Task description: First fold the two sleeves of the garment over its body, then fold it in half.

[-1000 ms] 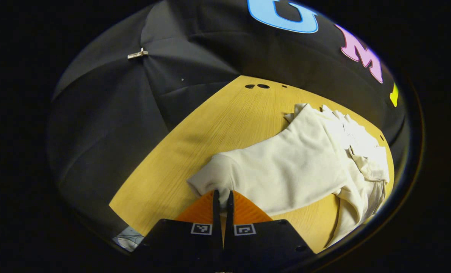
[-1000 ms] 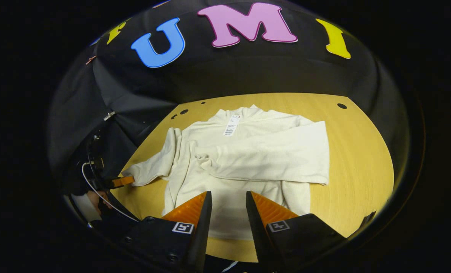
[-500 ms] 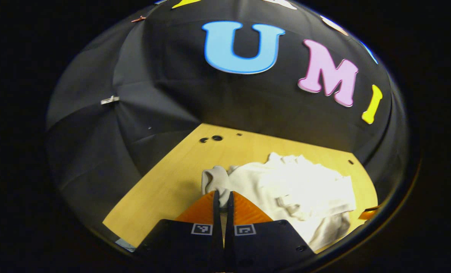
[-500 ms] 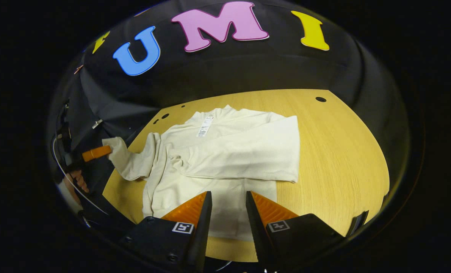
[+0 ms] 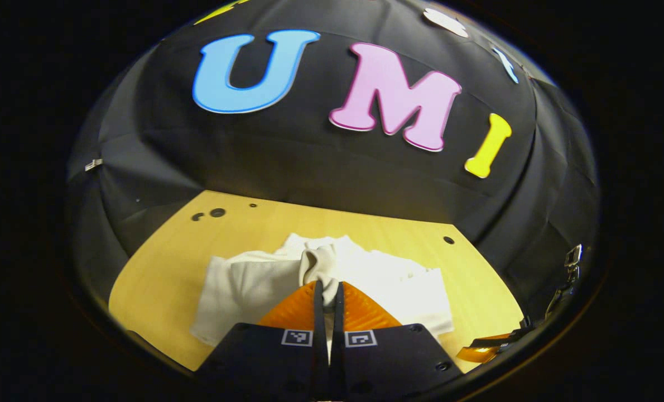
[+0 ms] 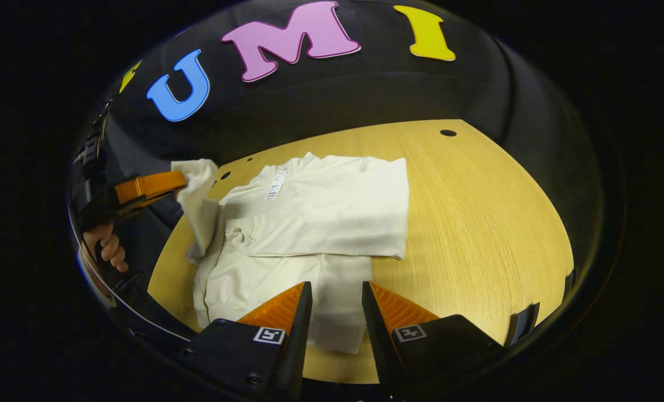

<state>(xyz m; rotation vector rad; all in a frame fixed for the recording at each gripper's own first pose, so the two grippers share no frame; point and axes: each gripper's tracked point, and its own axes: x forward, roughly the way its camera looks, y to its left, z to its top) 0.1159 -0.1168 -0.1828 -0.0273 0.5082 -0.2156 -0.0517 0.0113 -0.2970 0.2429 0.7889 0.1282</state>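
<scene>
**Left sleeve lifted, right sleeve already folded**

My left gripper (image 5: 327, 296) is clamped tight on the cuff of the left sleeve (image 6: 198, 195), both fingers pressing the cloth, and I hold it raised above the worktop (image 6: 477, 223) beside the collar end of the garment. In the right gripper view the sleeve hangs from that gripper down to the shoulder of the cream sweatshirt (image 6: 309, 223). The sweatshirt lies flat on the worktop, its neck label (image 6: 275, 185) facing up near the collar. The other sleeve (image 6: 332, 237) lies folded across the body, touching it. My right gripper (image 6: 336, 312) hovers over the hem with its fingers parted and nothing between them. My hand (image 6: 106, 248) grips the left gripper's handle.
</scene>
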